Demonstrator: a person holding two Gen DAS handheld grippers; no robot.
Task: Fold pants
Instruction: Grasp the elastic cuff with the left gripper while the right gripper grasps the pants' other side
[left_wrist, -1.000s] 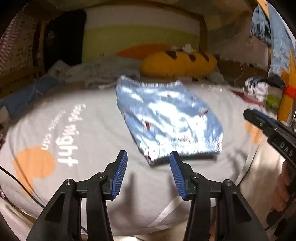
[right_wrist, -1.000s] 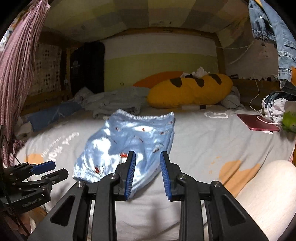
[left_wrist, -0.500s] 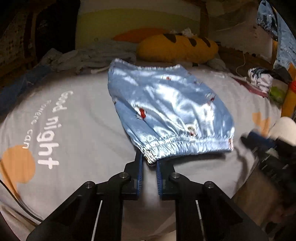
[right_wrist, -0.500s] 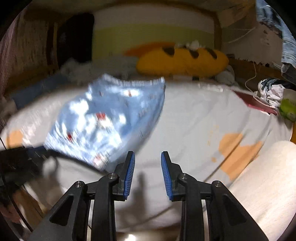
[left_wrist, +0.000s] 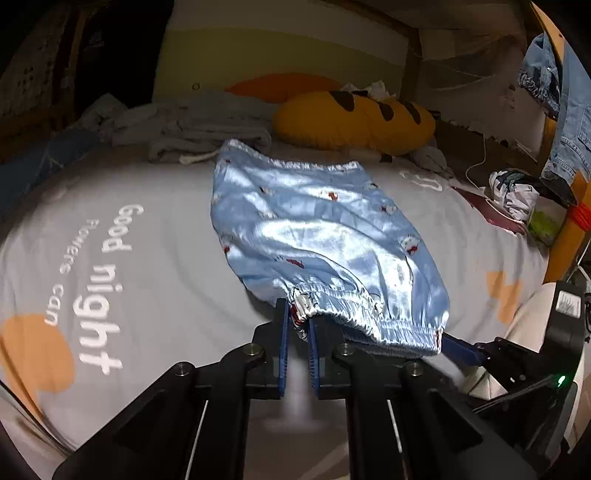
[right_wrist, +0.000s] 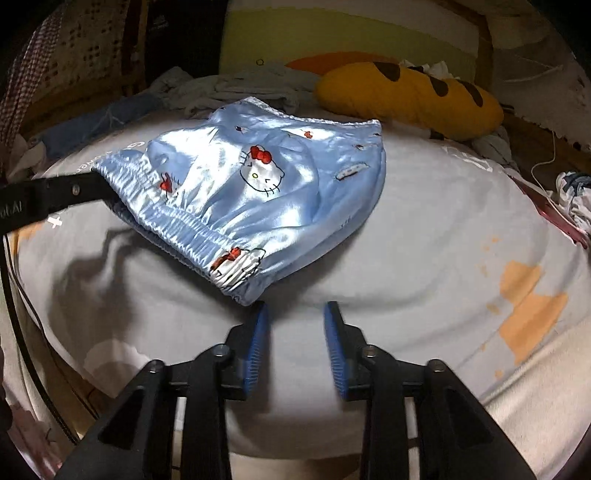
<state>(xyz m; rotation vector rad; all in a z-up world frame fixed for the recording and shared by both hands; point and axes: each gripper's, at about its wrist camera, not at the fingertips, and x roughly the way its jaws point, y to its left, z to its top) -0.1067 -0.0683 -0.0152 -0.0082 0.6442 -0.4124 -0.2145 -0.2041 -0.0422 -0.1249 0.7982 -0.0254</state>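
Lying across the middle of the bed (left_wrist: 155, 295), the light blue satin pants (left_wrist: 314, 229) look already doubled over once, with the elastic waistband nearest to the cameras and the far edge toward the pillows. The left claw (left_wrist: 297, 325) is pressed together on one corner of that waistband and lifts it a little off the sheet. The right claw (right_wrist: 295, 325) has its jaws apart, holding nothing, just beside the other waistband corner but not touching it. I judge that the fold is only begun: one corner is taken, the second must be taken too, and then the waistband edge can be carried over to the far edge. The right wrist view shows the cat print with a red bow, the shadow under the raised cloth, and the empty gap between the blue pads (right_wrist: 258, 347). The left wrist view shows instead the cloth really pinched between the pads, and the white words printed on the sheet. Behind the pants a yellow pillow (left_wrist: 354, 118) with dark spots lies well apart.
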